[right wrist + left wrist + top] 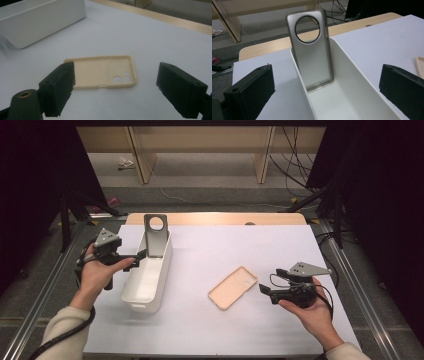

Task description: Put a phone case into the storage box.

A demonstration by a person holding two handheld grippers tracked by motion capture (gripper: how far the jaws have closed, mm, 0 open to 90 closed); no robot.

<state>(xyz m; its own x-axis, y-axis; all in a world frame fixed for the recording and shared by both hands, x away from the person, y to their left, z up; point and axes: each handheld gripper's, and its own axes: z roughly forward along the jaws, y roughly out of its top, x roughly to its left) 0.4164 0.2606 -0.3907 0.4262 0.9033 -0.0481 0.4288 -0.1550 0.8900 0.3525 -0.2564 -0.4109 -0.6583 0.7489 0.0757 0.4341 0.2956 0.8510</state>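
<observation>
Left gripper (141,258): held at left side of the white bin, tips at the bin's rim; jaws wide apart, nothing btw them. In left gripper view both black jaws stand far to each side, w/ the bin's open top in the gap.
Grey phone case (310,48): stands upright inside the bin, leaning on the far end wall; big round camera hole at top; its upper part rises above the rim. No jaw touches it.
White bin (132,297): long, narrow, on left part of the table; apart from the grey case its inside looks bare.
Right gripper (264,290): held low at right side of table, pointing to the beige case; jaws apart, gripping nothing.
Beige phone case (100,72): lies flat on the table, hollow side up, two small round holes near one corner. In high view it is just beside the right gripper's tips, not touching, and well apart from the bin.
Table (240,245): white top, wooden edge at far side.
</observation>
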